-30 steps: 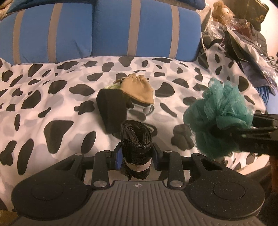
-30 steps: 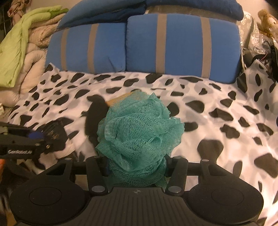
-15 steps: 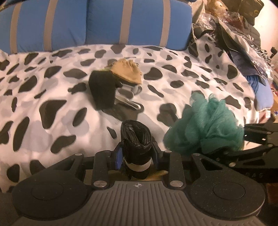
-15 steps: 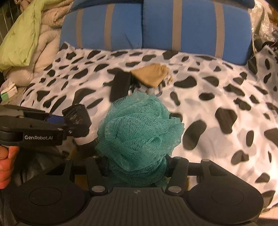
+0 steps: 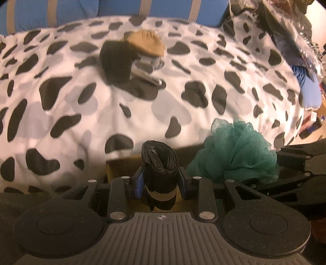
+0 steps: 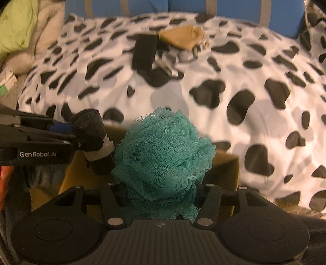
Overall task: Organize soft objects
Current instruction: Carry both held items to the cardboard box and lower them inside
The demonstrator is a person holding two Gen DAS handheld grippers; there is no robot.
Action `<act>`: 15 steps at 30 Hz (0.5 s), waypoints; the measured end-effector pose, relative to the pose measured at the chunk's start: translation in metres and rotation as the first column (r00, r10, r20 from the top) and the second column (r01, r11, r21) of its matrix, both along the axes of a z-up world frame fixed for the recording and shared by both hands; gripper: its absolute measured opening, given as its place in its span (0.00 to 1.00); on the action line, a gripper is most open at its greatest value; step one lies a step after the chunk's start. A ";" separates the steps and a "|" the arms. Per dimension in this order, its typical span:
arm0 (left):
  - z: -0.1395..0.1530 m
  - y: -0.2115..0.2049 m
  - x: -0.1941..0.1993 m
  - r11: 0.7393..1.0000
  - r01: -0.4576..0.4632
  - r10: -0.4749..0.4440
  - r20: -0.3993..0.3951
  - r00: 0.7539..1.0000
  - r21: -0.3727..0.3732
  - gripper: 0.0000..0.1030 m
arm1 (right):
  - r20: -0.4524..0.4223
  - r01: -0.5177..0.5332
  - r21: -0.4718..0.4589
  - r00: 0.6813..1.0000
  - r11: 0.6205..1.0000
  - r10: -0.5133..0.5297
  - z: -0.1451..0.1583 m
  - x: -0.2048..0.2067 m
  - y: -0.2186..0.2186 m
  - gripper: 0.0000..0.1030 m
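From the left wrist view, the left gripper (image 5: 160, 181) has its two fingers drawn in tight against a black roll of plastic bags (image 5: 159, 163), which stands upright between them with a pale paper band around its lower part. Beneath the roll shows the edge of a brown cardboard box (image 5: 120, 165) at the foot of the bed. To the right, a teal mesh bath pouf (image 5: 236, 151) is carried by the right gripper (image 5: 264, 173), whose dark fingers reach in from the right edge (their tips are buried in the mesh). Farther back on the cow-print bedspread (image 5: 61, 97) lie a black folded cloth (image 5: 116, 61) and a tan pouch (image 5: 147, 43), touching each other, with a grey metallic item (image 5: 145, 69) just beside them, too blurred to name.

From the right wrist view, the right gripper (image 6: 160, 195) is clamped on the bath pouf (image 6: 163, 155), which bulges up and over both fingers. It hangs above the open cardboard box (image 6: 224, 169). At the left, the left gripper (image 6: 81, 135) comes in sideways, closed on the bag roll (image 6: 91, 134), which sits just beside the pouf over the same box. The black cloth (image 6: 143, 53) and tan pouch (image 6: 181, 37) lie well apart from both, up the bedspread (image 6: 254, 71) near blue striped pillows (image 6: 234, 8).
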State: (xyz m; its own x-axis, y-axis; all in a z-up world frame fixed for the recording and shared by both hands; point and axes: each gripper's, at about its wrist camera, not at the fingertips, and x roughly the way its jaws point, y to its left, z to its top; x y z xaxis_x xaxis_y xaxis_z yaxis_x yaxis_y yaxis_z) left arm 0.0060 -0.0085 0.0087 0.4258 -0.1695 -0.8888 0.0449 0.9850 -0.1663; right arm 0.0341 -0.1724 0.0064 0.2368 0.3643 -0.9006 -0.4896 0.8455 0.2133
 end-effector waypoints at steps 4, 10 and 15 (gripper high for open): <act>-0.008 -0.003 0.002 1.000 0.012 -0.011 -0.060 0.998 0.011 0.32 | -0.065 -0.029 -0.041 0.998 0.999 0.027 -0.012 -0.002 0.005 0.58; -0.020 -0.005 0.005 0.999 0.023 -0.019 -0.139 0.990 0.026 0.32 | -0.107 -0.026 -0.078 0.994 0.997 0.017 -0.019 0.000 0.006 0.60; -0.024 -0.005 0.007 0.999 0.023 -0.017 -0.174 0.985 0.033 0.32 | -0.121 -0.027 -0.096 0.993 0.995 0.016 -0.022 0.001 0.006 0.66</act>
State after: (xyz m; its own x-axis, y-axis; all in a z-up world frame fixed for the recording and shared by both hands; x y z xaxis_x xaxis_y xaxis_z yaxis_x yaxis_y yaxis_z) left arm 0.0126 -0.0135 -0.0150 0.2615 -0.1441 -0.9544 0.0382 0.9896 -0.1389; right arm 0.0353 -0.1662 -0.0151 0.1182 0.2777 -0.9534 -0.4836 0.8546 0.1890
